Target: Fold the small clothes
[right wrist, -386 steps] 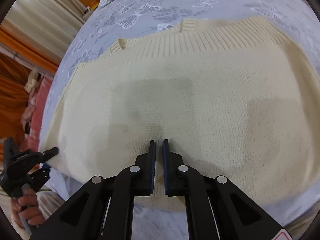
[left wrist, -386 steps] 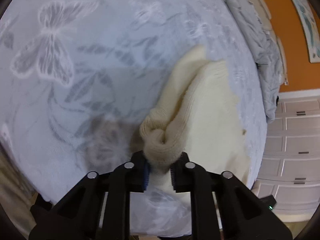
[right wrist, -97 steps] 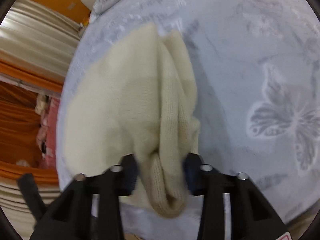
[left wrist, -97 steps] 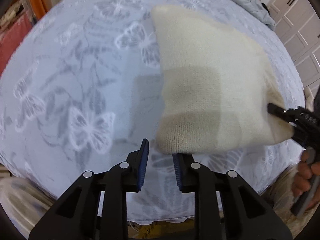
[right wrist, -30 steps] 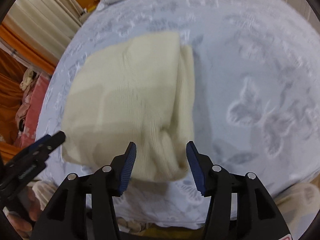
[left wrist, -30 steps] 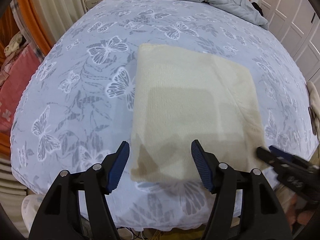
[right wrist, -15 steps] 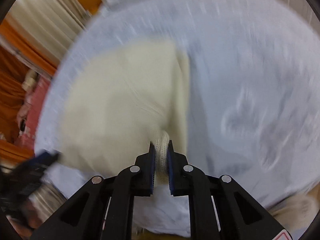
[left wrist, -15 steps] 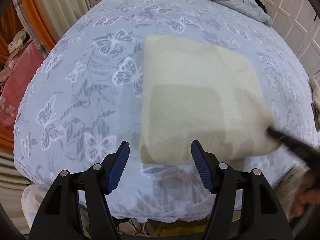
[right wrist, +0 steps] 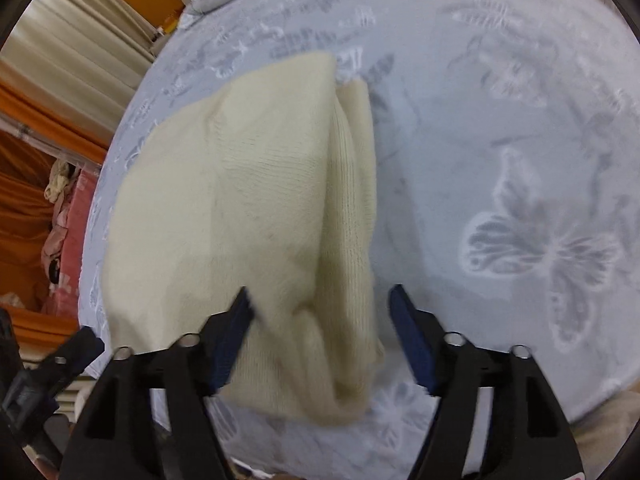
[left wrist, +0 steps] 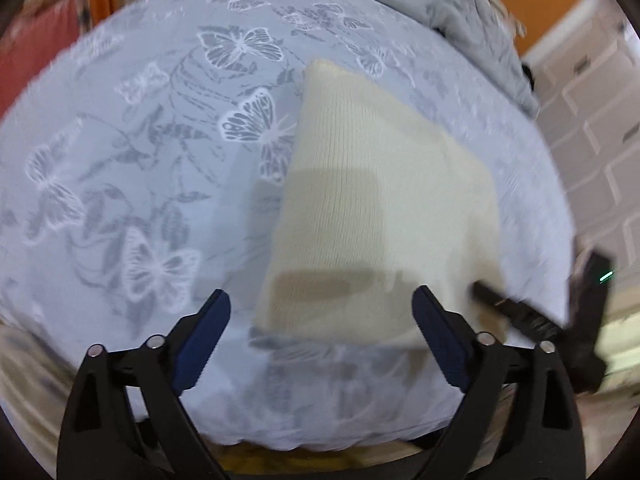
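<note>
Now both my left gripper (left wrist: pixel 320 340) and right gripper (right wrist: pixel 320 332) have just been opening wide, gripping nothing, over the near edge of the folded cream sweater (left wrist: pixel 380 208) on the butterfly bedsheet (left wrist: pixel 140 160), so next I'd pinch both near corners for another fold.

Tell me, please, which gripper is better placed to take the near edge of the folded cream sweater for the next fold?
Probably right: the right gripper, jaws just opened, has the sweater's near corner between its fingers.
</note>
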The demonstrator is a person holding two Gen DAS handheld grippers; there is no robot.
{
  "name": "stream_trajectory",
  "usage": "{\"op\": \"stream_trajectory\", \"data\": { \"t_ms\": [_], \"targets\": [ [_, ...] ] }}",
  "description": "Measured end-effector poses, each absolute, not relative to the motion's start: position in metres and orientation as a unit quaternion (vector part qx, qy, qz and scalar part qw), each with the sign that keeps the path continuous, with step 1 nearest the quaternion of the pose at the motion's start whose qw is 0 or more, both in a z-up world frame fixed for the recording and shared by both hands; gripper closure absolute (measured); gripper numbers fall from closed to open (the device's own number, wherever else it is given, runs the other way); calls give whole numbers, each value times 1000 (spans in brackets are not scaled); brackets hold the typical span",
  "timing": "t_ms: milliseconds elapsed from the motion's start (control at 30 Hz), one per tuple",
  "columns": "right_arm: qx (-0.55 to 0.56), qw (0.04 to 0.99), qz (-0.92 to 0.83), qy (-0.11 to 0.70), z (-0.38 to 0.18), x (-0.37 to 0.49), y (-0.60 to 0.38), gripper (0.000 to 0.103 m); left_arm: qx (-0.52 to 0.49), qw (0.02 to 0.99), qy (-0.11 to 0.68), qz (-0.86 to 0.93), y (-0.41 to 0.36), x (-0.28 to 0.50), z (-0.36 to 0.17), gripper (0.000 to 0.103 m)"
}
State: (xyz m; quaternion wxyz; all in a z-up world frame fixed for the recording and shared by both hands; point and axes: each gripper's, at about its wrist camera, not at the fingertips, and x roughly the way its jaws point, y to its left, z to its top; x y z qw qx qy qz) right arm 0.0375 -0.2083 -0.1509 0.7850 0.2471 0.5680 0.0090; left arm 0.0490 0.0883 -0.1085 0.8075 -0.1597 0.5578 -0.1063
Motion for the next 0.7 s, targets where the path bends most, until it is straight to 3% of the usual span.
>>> {"op": "stream_trajectory", "data": {
  "t_ms": [133,200,233,267,333,433,700],
  "targets": [
    [309,760,24,571,-169,50,-212,18,-229,764,595,-104,96,79,-139,10],
    [325,755,27,569,-173,50,-212,23,-268,733,616,-109,98,92,-161,9],
    [329,757,34,564,-171,50,-212,41,-286,715,626,-122,96,97,-171,10],
    [339,757,45,557,-167,49,-212,61,-295,701,636,-133,91,100,-177,25],
    [352,764,57,538,-152,42,-216,67,-288,702,636,-137,83,100,-168,36],
    [367,785,72,493,-113,17,-229,69,-248,718,632,-155,67,90,-137,49],
    [351,825,15,443,-17,-84,-282,69,-172,718,613,-282,-6,27,-46,62]
  ]
}}
